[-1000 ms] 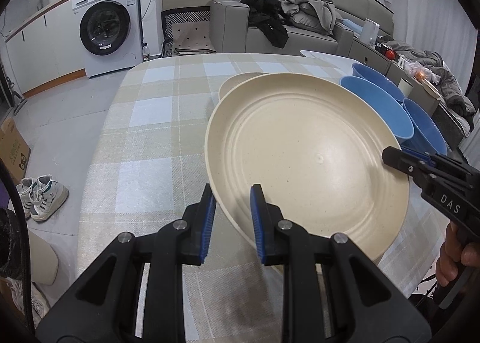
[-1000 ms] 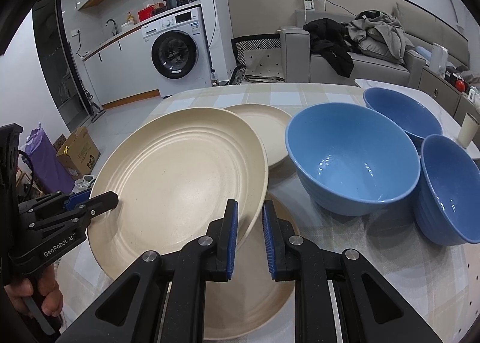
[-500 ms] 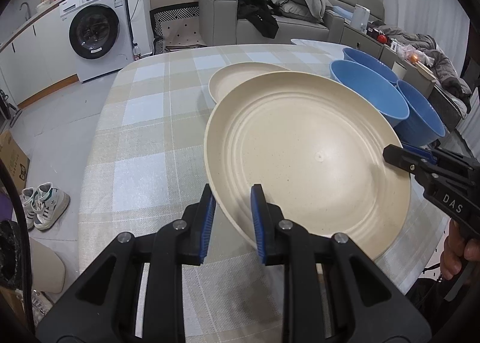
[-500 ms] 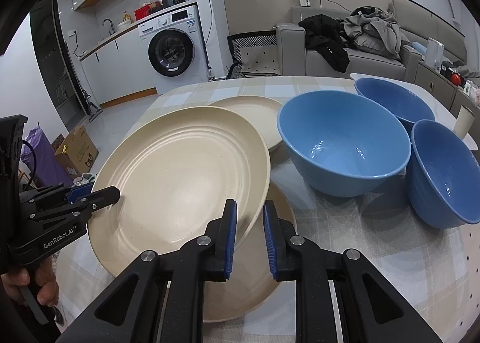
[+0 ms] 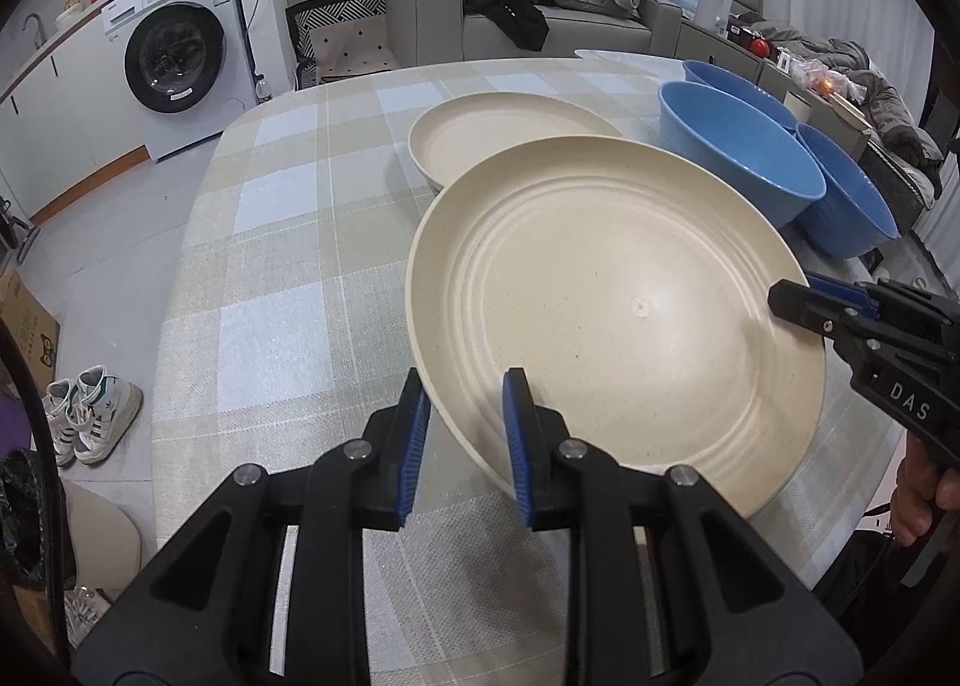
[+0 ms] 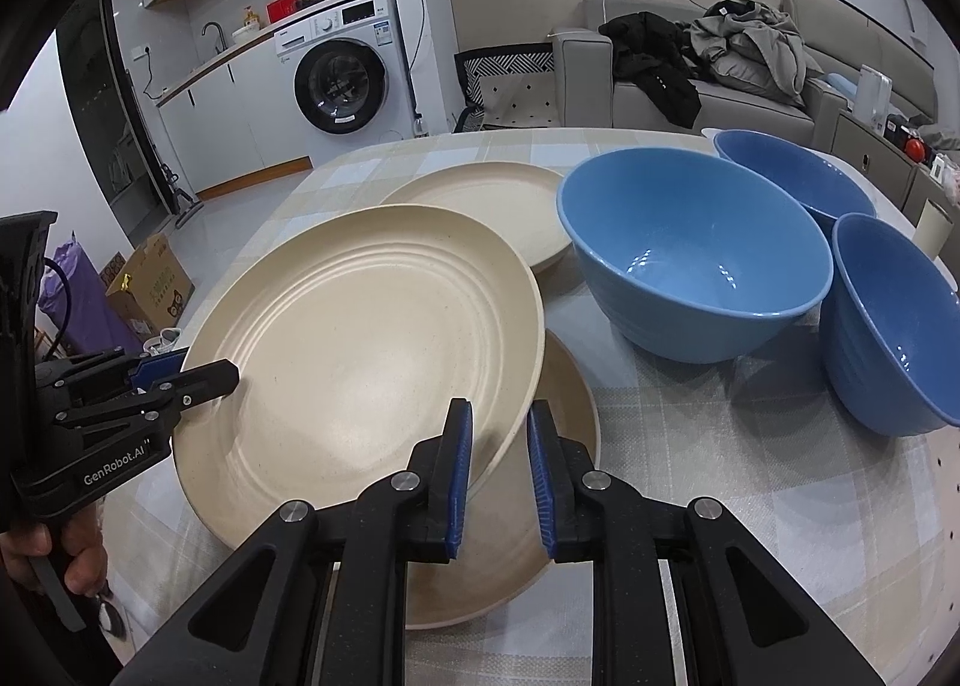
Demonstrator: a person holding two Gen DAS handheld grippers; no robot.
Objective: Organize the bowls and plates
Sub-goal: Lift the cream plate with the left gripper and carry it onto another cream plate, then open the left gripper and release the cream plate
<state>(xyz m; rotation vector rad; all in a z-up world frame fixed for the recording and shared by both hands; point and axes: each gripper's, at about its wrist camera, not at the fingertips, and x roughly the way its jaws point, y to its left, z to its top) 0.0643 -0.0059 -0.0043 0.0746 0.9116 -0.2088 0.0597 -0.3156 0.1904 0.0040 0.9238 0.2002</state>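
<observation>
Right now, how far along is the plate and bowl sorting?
Early. Nothing looks stacked yet. In hand: both the left gripper and the right gripper grip the large cream plate by opposite rims, held above a second cream plate on the table. Left: a third cream plate and three blue bowls, side by side and not nested.

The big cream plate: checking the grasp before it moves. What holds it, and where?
Large cream plate, pinched at opposite rim edges by left gripper and right gripper.
</observation>
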